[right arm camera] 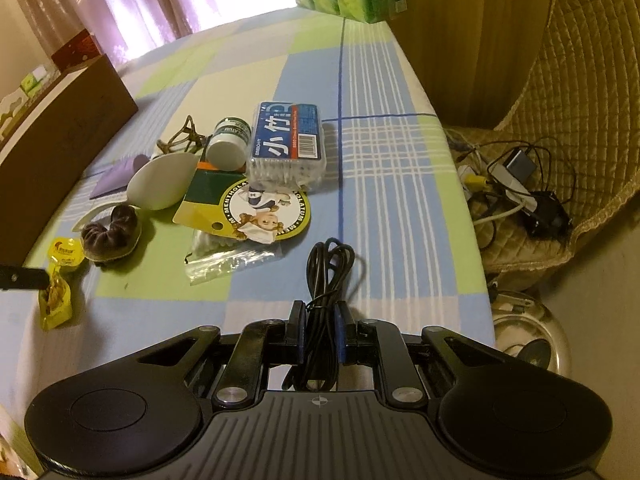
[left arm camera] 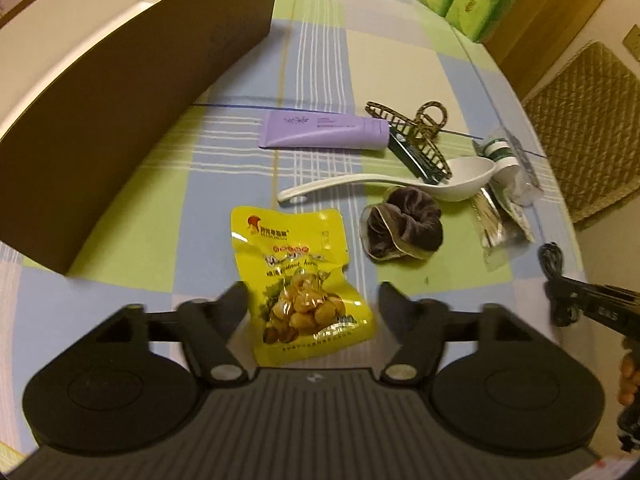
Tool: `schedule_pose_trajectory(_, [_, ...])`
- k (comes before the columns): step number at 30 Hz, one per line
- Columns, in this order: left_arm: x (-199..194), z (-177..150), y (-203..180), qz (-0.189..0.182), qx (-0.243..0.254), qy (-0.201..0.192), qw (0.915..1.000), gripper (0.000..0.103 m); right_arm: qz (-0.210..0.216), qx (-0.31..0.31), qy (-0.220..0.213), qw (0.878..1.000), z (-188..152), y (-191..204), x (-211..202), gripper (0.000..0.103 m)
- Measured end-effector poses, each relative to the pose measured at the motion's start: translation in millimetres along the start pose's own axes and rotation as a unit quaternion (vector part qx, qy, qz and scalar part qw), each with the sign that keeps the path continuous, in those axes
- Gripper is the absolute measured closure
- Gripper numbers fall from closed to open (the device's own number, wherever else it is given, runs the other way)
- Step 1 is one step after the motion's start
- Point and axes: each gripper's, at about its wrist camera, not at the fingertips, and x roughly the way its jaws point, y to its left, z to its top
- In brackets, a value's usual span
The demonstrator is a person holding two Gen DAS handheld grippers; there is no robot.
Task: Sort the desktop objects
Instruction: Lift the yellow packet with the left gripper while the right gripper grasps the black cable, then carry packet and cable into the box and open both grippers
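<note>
Left wrist view: left gripper (left arm camera: pixel 312 300) with its two black fingers spread wide, straddling the lower half of the yellow plastic snack packet of nuts (left arm camera: pixel 302 280), which lies flat on the checked blue-green tablecloth (left arm camera: pixel 400 60); whether the fingers touch the packet cannot be told. Beyond the packet lie a white ceramic spoon (left arm camera: pixel 400 184), a dark brown velvet scrunchie (left arm camera: pixel 400 226), a lilac squeeze tube (left arm camera: pixel 324 130) and a brown patterned hair claw clip (left arm camera: pixel 416 136). To the packet's left stands a brown cardboard box (left arm camera: pixel 132 120), open at the top.

Right wrist view: right gripper (right arm camera: pixel 320 332) with its fingers drawn close, clamping a bundled black cable (right arm camera: pixel 330 272) whose loops reach forward over the tablecloth. The snack packet appears at far left, well apart from the cable. Between them sit the scrunchie, the spoon, a green-and-yellow Mentholatum card (right arm camera: pixel 248 204) and a clear box of cotton swabs with a blue label (right arm camera: pixel 288 144).
</note>
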Motion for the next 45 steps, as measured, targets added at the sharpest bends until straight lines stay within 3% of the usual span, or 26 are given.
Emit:
schedule_pose_trajectory(2, [7, 2, -4, 0.008, -0.003, 0.002, 1.0, 0.019, 0.0, -0.005, -0.001, 1.0, 1, 0, 1, 0.092])
schedule_pose_trajectory(4, [20, 4, -6, 0.027, -0.009, 0.01, 0.9995, 0.018, 0.001, -0.01, -0.001, 1.0, 3, 1, 2, 0.092])
schedule_pose_trajectory(5, [27, 5, -7, 0.038, -0.008, 0.014, 0.9991, 0.02, 0.001, -0.013, -0.001, 1.0, 3, 1, 2, 0.092])
schedule_pose_trajectory(8, [37, 2, -11, 0.062, 0.013, 0.013, 0.9979, 0.041, 0.001, -0.022, -0.002, 1.0, 5, 3, 4, 0.092])
schedule_pose_trajectory(16, [21, -4, -3, 0.046, 0.06, 0.008, 0.9971, 0.051, 0.007, -0.03, -0.002, 1.0, 7, 3, 6, 0.092])
schedule_pose_trajectory(18, [18, -8, -4, 0.052, 0.076, 0.008, 0.9957, 0.052, 0.01, -0.029, -0.003, 1.0, 9, 3, 7, 0.089])
schedule_pose_trajectory(20, [16, -12, -5, 0.056, 0.089, 0.01, 0.9944, 0.052, 0.012, -0.029, -0.005, 0.999, 11, 5, 8, 0.075])
schedule_pose_trajectory(22, [14, -16, -5, 0.057, 0.094, 0.011, 0.9939, 0.052, 0.004, -0.032, -0.011, 0.999, 13, 7, 11, 0.071])
schedule_pose_trajectory(24, [12, -19, -4, 0.056, 0.097, 0.012, 0.9936, 0.053, -0.005, -0.042, -0.016, 0.999, 15, 10, 14, 0.072])
schedule_pose_trajectory(26, [12, -21, -3, 0.054, 0.098, 0.012, 0.9936, 0.053, -0.026, -0.066, -0.013, 0.997, 17, 16, 16, 0.088])
schedule_pose_trajectory(32, [5, -22, 0, 0.042, 0.104, 0.011, 0.9936, 0.054, -0.025, -0.062, 0.002, 0.998, 8, 21, 11, 0.089])
schedule_pose_trajectory(45, [-31, -18, 10, 0.003, 0.12, -0.011, 0.9928, 0.054, 0.037, -0.055, -0.009, 0.998, -3, 68, -16, 0.09])
